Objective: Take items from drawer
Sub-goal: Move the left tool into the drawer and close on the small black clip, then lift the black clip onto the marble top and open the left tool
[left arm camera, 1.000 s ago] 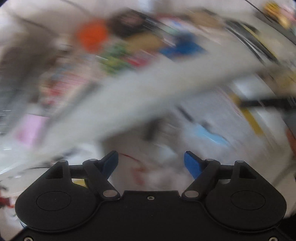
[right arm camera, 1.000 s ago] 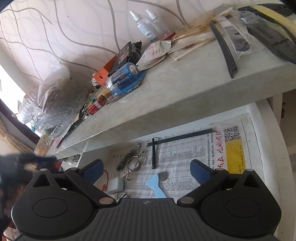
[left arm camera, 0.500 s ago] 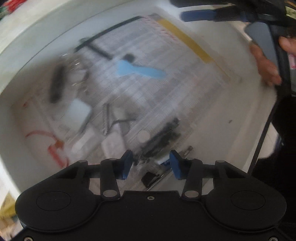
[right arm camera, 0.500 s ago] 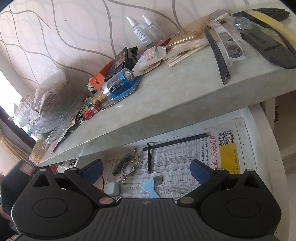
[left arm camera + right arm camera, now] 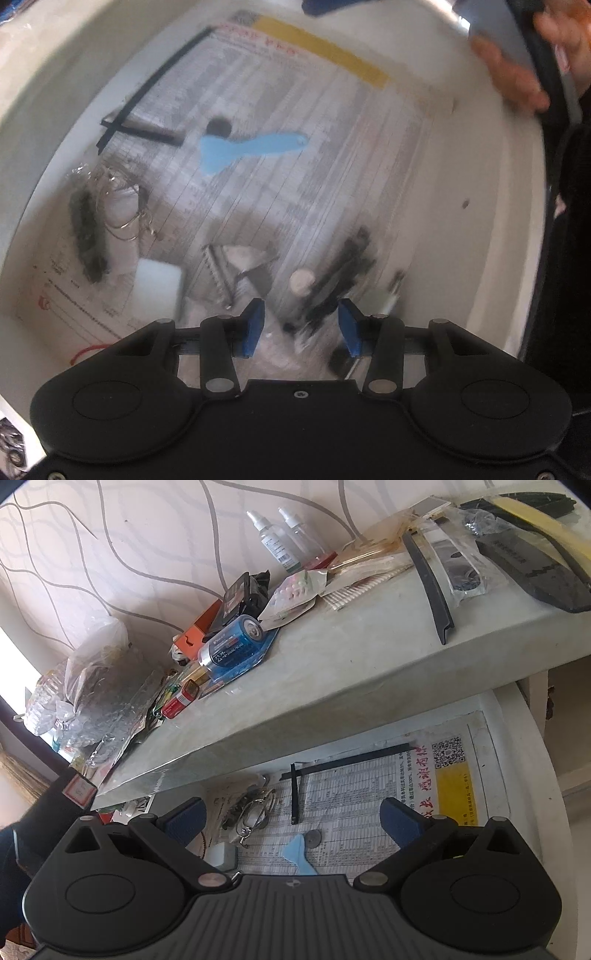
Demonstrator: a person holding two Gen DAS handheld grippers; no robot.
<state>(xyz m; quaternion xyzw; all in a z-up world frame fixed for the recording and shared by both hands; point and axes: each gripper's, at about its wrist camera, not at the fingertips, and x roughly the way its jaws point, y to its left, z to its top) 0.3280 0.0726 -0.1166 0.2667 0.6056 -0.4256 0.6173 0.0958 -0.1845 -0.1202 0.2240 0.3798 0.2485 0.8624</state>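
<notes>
The open white drawer [image 5: 480, 236] is lined with printed paper. On it lie a light blue plastic scraper [image 5: 251, 147], a dark coin [image 5: 218, 126], crossed black strips [image 5: 147, 92], wire key rings [image 5: 122, 206], a white block [image 5: 159, 291], a small white cylinder [image 5: 302, 282] and a blurred black toothed piece [image 5: 340, 273]. My left gripper [image 5: 301, 328] points down into the drawer, its jaws half open just above the black piece; no pad visibly presses on anything. My right gripper [image 5: 291, 821] hangs wide open and holds nothing, above the scraper [image 5: 299, 853] and coin [image 5: 314, 837].
The grey countertop [image 5: 351, 657] overhangs the drawer's back. It carries a blue battery pack [image 5: 232, 646], dropper bottles [image 5: 280, 539], plastic bags [image 5: 96, 672] and black strips [image 5: 432, 587]. A hand [image 5: 517, 74] shows at the left wrist view's top right.
The left view swung from the blurred countertop down into the drawer and sank closer to its floor. Its jaws narrowed from wide to half open. The right gripper stayed put.
</notes>
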